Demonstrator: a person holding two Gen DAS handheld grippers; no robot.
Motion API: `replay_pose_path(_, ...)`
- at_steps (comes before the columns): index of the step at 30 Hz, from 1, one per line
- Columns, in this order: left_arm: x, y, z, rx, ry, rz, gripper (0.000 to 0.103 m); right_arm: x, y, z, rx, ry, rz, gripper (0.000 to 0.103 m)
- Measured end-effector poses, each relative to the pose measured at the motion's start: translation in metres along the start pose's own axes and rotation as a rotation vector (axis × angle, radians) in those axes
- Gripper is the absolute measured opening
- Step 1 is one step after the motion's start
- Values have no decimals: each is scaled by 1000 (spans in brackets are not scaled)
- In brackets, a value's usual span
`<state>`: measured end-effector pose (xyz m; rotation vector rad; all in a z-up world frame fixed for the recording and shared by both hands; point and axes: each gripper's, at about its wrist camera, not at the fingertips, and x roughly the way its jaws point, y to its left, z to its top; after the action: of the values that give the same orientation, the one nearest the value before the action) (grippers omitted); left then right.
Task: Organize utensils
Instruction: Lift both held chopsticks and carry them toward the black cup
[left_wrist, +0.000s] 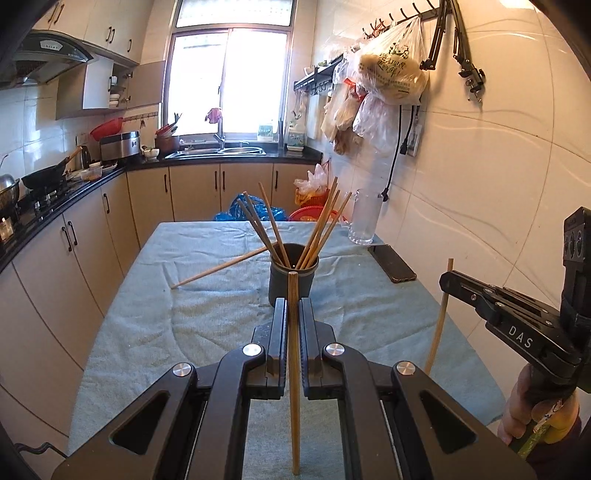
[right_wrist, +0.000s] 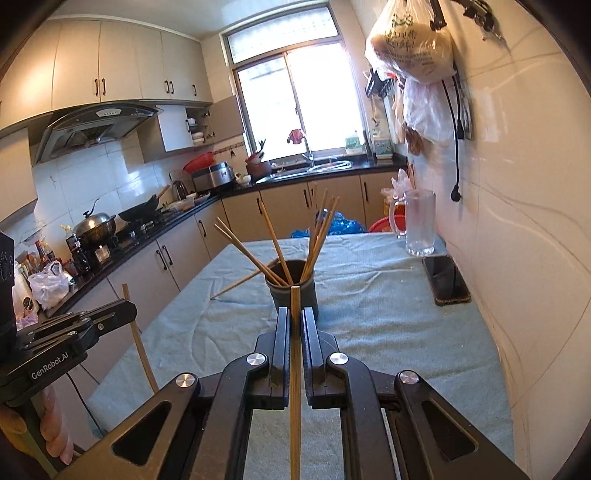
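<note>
left wrist: looks along its fingers, down the table (left_wrist: 147, 332) toward the window (left_wrist: 229, 81) | right wrist: same facing, from right | shared: cup (left_wrist: 291, 275), table, sink

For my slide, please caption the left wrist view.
Left gripper grips one chopstick upright before the dark holder.
</note>
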<state>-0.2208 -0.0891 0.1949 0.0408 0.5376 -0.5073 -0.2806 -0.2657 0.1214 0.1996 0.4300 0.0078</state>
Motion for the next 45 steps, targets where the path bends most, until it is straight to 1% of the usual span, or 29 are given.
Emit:
replay_pose_path(10,0,0,4,6,-6,0,5,1,6,13,-13,-28,7,6)
replay_pose_path(15,5,3,13,7,-12,2,5,3,8,18,-26,-44,0,6)
replay_pose_path(23,14,5,21,13,-14,6,5,6,9,20,-25,-46,2,6)
replay_pose_path(29,16,6,28,24,-17,7,5,11,9,30,-32,-49,4,6)
replay_pose_path(39,25,0,43,69,1,19,5,14,14,49,-58,-64,-6,6)
replay_pose_path(45,35,-1,50,84,31,21,5,15,14,56,-63,-71,-11,6)
